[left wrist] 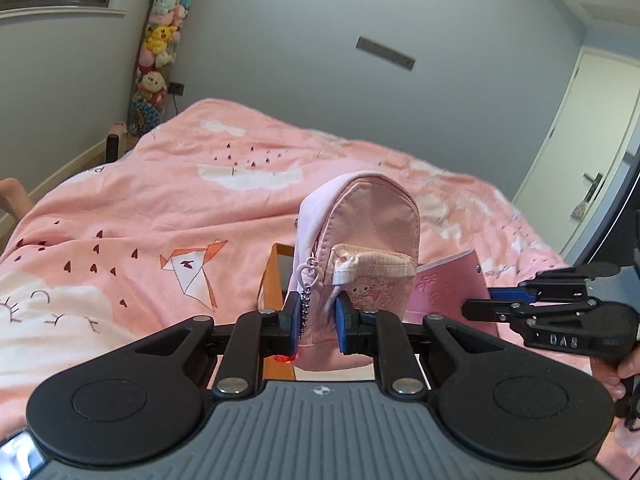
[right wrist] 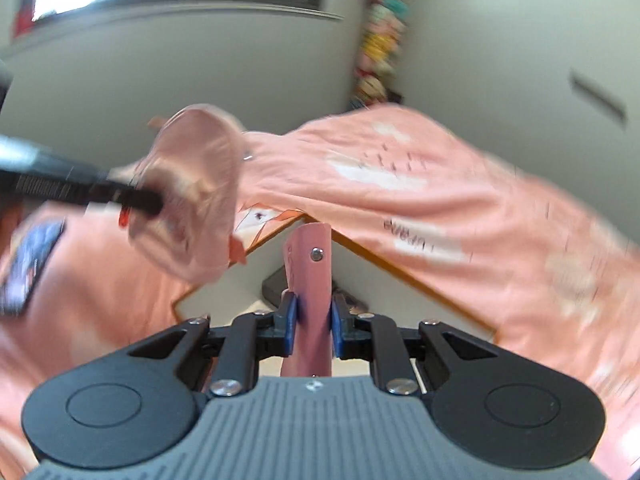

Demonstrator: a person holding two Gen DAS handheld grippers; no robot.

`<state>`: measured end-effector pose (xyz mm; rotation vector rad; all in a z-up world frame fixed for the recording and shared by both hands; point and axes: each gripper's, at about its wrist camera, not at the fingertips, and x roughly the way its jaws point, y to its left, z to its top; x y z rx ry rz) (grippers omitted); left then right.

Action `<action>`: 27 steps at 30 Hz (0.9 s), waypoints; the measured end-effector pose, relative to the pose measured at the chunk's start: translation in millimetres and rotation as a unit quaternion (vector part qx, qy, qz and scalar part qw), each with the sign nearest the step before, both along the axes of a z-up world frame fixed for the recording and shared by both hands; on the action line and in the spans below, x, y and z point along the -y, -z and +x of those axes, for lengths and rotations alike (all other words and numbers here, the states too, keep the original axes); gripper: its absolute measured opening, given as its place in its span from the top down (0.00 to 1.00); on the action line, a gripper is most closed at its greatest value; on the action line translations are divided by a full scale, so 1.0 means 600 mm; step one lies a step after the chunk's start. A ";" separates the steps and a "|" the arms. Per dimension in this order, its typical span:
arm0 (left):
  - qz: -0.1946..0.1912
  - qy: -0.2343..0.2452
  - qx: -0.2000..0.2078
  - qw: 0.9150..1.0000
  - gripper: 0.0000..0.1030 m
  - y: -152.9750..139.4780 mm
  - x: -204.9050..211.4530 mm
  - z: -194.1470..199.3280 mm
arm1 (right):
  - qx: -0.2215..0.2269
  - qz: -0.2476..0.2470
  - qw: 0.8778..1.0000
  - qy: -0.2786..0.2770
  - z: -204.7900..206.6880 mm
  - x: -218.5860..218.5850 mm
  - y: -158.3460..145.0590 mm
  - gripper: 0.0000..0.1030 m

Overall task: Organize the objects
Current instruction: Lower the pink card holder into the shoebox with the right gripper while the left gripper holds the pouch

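A small pink pouch (left wrist: 360, 236) shaped like a backpack, with a zipper, a bead chain and a cartoon print, stands upright between the blue pads of my left gripper (left wrist: 318, 320), which is shut on its lower end. It also shows, blurred, in the right wrist view as the pink pouch (right wrist: 196, 192) with the left gripper's black finger on it. My right gripper (right wrist: 312, 320) is shut on a flat pink notebook (right wrist: 310, 280) with a metal snap, held edge-on. From the left wrist view the right gripper (left wrist: 492, 300) grips the pink notebook (left wrist: 448, 284) at the right.
A pink bedspread (left wrist: 160, 208) with white clouds and origami prints covers the bed below. An open orange-rimmed box (right wrist: 360, 256) with a pale inside and a dark object lies under the grippers. A column of plush toys (left wrist: 160, 52) hangs at the wall corner. A door (left wrist: 588, 152) is at the right.
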<state>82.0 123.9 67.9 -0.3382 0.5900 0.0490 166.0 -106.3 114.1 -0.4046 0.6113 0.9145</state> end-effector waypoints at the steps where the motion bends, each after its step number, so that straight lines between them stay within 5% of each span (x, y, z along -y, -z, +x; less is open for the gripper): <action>1: 0.005 -0.001 -0.008 1.000 0.81 0.005 0.001 0.011 | -0.036 0.012 0.999 0.016 0.022 0.002 0.005 0.82; 7: -0.003 -0.002 -0.037 0.999 0.81 0.031 -0.002 0.054 | -0.264 0.054 0.958 0.099 0.131 -0.010 0.115 0.82; 12: -0.007 -0.006 -0.043 0.999 0.81 0.039 -0.007 0.071 | -0.369 0.068 0.917 0.131 0.164 -0.051 0.199 0.82; 22: -0.027 -0.012 -0.053 0.998 0.81 0.052 -0.027 0.093 | -0.465 0.073 0.871 0.142 0.203 -0.106 0.295 0.82; 27: -0.035 -0.005 -0.055 0.998 0.81 0.059 -0.027 0.101 | -0.429 0.009 0.891 0.149 0.206 -0.129 0.290 0.75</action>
